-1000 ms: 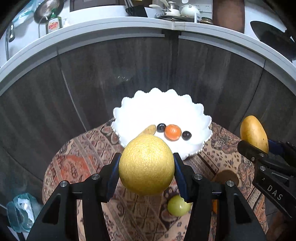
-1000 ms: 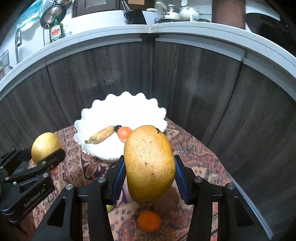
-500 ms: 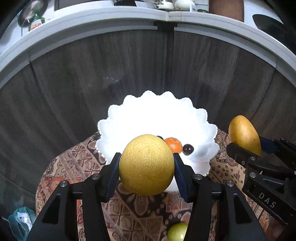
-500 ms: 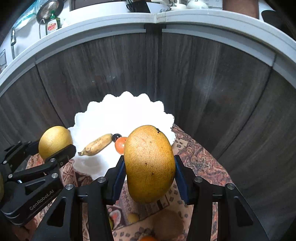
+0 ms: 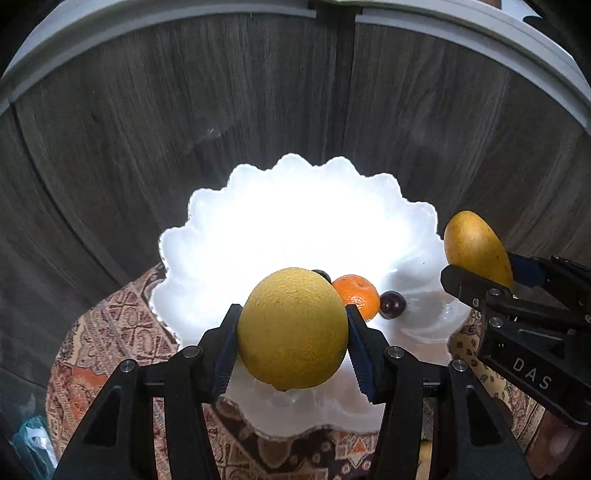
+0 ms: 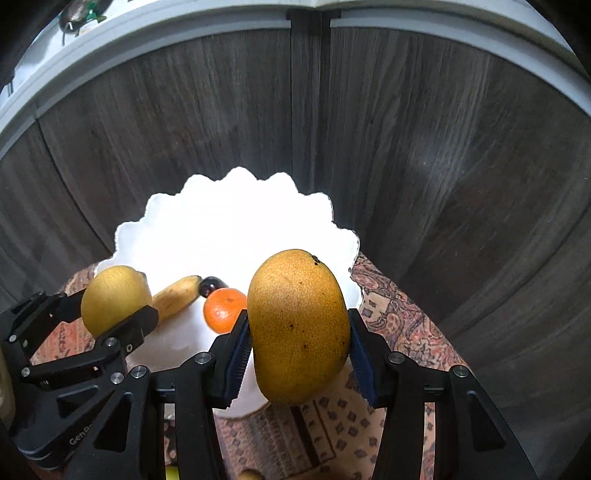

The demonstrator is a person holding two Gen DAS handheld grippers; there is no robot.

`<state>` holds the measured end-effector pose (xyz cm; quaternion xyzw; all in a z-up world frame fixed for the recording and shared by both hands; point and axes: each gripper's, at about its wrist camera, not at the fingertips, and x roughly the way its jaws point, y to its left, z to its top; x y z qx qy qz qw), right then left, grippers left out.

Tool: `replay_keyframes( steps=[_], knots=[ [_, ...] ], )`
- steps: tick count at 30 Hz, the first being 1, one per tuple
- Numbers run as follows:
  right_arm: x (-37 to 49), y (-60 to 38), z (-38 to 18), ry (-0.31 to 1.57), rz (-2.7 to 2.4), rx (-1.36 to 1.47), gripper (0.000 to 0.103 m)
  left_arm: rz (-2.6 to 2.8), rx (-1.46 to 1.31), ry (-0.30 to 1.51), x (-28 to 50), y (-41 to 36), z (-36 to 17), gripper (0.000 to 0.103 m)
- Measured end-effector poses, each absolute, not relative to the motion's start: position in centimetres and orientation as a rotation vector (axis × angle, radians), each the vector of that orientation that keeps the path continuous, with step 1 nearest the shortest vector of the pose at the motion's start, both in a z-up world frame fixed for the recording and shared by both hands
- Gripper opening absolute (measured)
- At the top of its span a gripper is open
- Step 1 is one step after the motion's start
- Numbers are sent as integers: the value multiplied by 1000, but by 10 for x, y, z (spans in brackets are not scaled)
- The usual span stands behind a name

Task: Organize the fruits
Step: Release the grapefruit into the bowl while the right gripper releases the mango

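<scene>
My left gripper (image 5: 291,332) is shut on a round yellow citrus fruit (image 5: 291,328) and holds it over the near part of a white scalloped bowl (image 5: 258,229). My right gripper (image 6: 298,343) is shut on a yellow-orange mango (image 6: 298,325) and holds it over the bowl's right rim (image 6: 347,236). In the bowl lie a small orange (image 5: 360,295), a dark plum (image 5: 393,304) and a small banana (image 6: 175,297). The mango also shows at the right of the left wrist view (image 5: 476,251), and the citrus at the left of the right wrist view (image 6: 114,299).
The bowl stands on a patterned cloth (image 5: 122,325) over a small round table. Dark wood cabinet doors (image 5: 184,110) rise close behind it, under a white countertop edge (image 6: 184,33). A small green-yellow fruit (image 6: 171,472) lies on the cloth near me.
Both grippers have moved forward with their fruits and now hang over the bowl. The bowl looms larger; the loose fruits on the cloth have slipped out of view below.
</scene>
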<state>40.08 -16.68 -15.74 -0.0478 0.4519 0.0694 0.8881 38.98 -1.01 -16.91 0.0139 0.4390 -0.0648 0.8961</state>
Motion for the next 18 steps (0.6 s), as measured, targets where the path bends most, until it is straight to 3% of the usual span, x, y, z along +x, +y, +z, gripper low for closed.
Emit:
replay_keyframes(
  steps=[11, 13, 14, 15, 18],
  knots=[
    [414, -166, -172, 963, 147, -102, 51, -127, 22, 953, 395, -9, -183, 55],
    [414, -167, -172, 959, 137, -110, 57, -99, 27, 944, 393, -7, -179, 67],
    [414, -168, -170, 950, 128, -113, 68, -91, 24, 942, 394, -6, -178, 75],
    [412, -169, -166, 935, 117, -115, 77, -82, 20, 937, 393, -4, -175, 77],
    [408, -171, -153, 899, 81, -132, 86, -58, 30, 913, 388, -1, -165, 85]
  ],
)
